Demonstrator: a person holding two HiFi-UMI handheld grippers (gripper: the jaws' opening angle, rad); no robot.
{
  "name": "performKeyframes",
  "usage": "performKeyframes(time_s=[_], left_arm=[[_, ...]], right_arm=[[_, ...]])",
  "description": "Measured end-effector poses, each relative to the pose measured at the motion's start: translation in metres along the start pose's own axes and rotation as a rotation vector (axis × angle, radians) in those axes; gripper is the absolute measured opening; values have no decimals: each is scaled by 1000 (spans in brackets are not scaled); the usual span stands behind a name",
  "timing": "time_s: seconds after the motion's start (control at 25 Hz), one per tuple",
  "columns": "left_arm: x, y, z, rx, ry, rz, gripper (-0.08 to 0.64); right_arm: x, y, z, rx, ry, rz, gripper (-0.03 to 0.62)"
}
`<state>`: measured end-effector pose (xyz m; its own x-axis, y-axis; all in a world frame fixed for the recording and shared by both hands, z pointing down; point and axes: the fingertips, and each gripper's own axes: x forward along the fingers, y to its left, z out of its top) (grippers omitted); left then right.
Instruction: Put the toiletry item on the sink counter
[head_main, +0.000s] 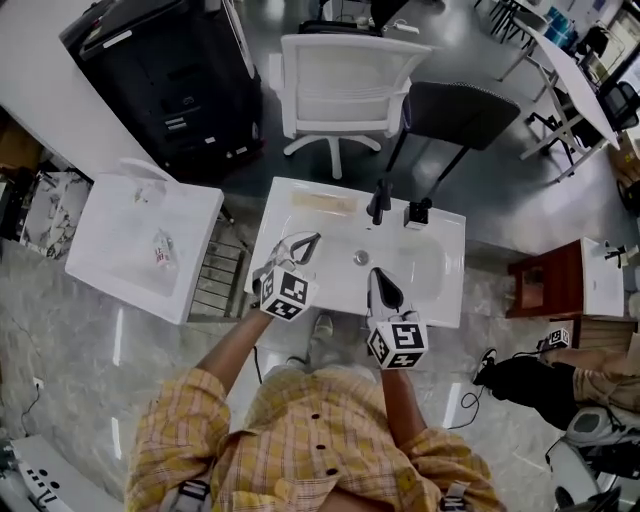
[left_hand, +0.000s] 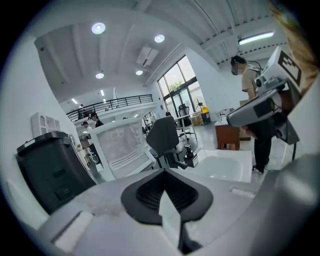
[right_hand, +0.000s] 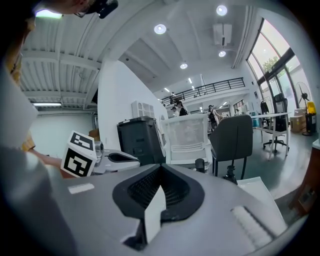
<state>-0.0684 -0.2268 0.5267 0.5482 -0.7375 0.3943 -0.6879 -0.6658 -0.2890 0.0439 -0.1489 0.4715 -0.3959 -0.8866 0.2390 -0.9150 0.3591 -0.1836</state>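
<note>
A flat pale toiletry pack (head_main: 324, 203) lies on the white sink counter (head_main: 445, 305), at its back left beside the black faucet (head_main: 379, 200). My left gripper (head_main: 306, 243) hovers over the counter's left part, in front of the pack and apart from it. In the left gripper view its jaws (left_hand: 165, 192) meet with nothing between them. My right gripper (head_main: 377, 280) hangs over the basin's front edge. It is shut and empty in the right gripper view (right_hand: 159, 192). Each gripper shows in the other's view: the right one (left_hand: 255, 107), the left one (right_hand: 107, 159).
A black dispenser (head_main: 417, 212) stands right of the faucet. A second white basin (head_main: 105, 262) at the left holds a small tube (head_main: 162, 250), with a metal rack (head_main: 218, 280) between the two. Behind are a white mesh chair (head_main: 345, 85), a black chair (head_main: 455, 115) and a black cabinet (head_main: 165, 75).
</note>
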Motion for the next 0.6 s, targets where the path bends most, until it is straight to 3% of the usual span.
performKeyframes(time_s=[0.2,0.6], left_arm=[[-33,-4,9,-164,-53,53,0],[-80,-30,22,-296,-111,93,0]], right_arm=[[-10,11,11,-38,-17,18,0],[-24,22,19,-48,-53,13,-2]])
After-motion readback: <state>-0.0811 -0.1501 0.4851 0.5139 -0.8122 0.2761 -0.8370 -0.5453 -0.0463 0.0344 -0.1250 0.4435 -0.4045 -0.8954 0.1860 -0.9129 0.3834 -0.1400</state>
